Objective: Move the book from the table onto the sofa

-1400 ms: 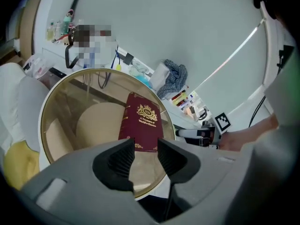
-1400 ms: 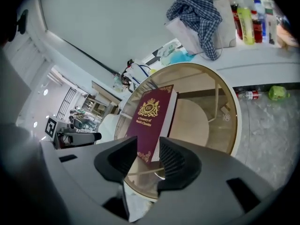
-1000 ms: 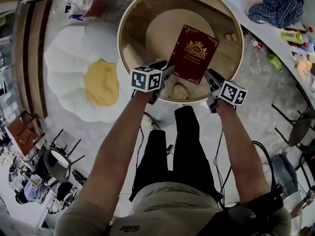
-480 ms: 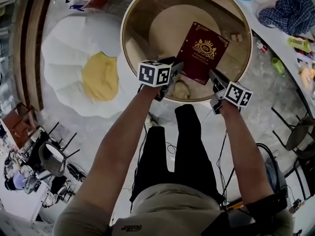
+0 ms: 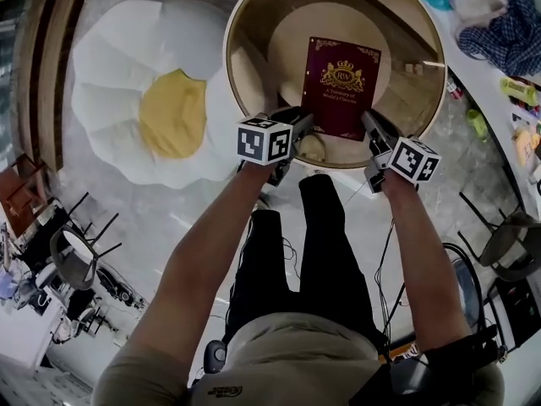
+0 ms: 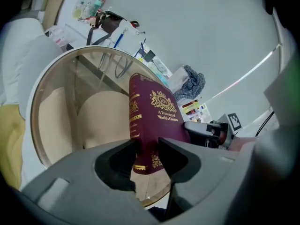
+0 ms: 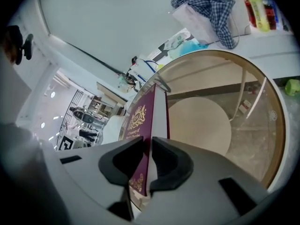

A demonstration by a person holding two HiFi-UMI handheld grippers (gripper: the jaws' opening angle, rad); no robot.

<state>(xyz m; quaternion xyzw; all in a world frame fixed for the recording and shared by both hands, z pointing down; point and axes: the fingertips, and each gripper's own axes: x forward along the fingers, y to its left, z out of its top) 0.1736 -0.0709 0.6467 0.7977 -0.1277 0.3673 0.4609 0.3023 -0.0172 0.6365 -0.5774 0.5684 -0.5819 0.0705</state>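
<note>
Head cam steeply down; both gripper views, close-up, share book (image 5: 341, 87).

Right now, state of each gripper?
Left gripper: tongs closing, clamped on the book.
Right gripper: tongs closing, clamped on the book.

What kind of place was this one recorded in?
Probably a lounge-style mock-up in a workspace or showroom: a round glass table, a fried-egg-shaped sofa on the floor, and a cluttered counter.
</note>
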